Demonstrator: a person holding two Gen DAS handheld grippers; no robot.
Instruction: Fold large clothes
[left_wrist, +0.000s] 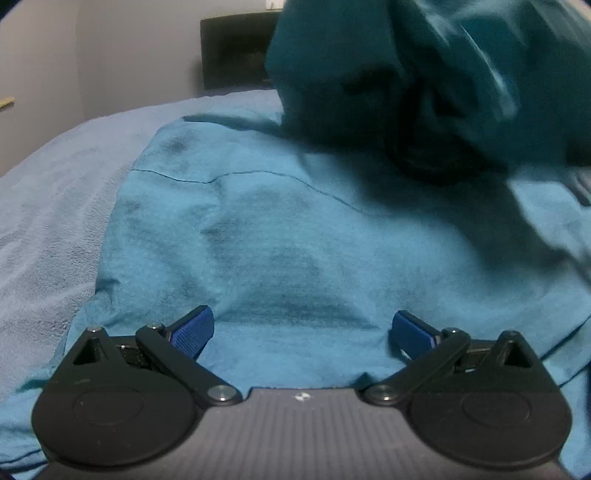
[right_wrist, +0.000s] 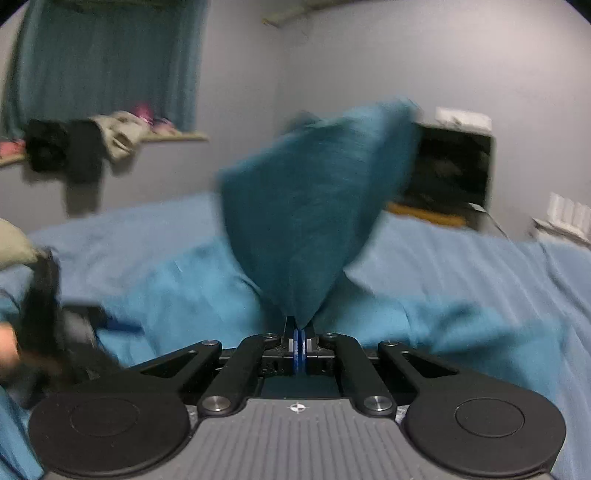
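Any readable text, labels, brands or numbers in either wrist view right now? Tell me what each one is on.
No readable text in either view.
Left gripper: only a small white mark on its grey body, not lettering.
Right gripper: a small crosshair mark, no words.
Teal garment: no tag or print visible; lifted part is motion-blurred.

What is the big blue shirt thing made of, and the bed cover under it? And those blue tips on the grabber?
The teal garment looks like soft knit cloth, probably cotton: matte, wrinkled, and it drapes limply where the right gripper pinches it. The lighter blue bed cover looks like fuzzy, towel-like fabric with fine ridges. The left gripper has blue pads with a ribbed, matte face, likely rubber or plastic.
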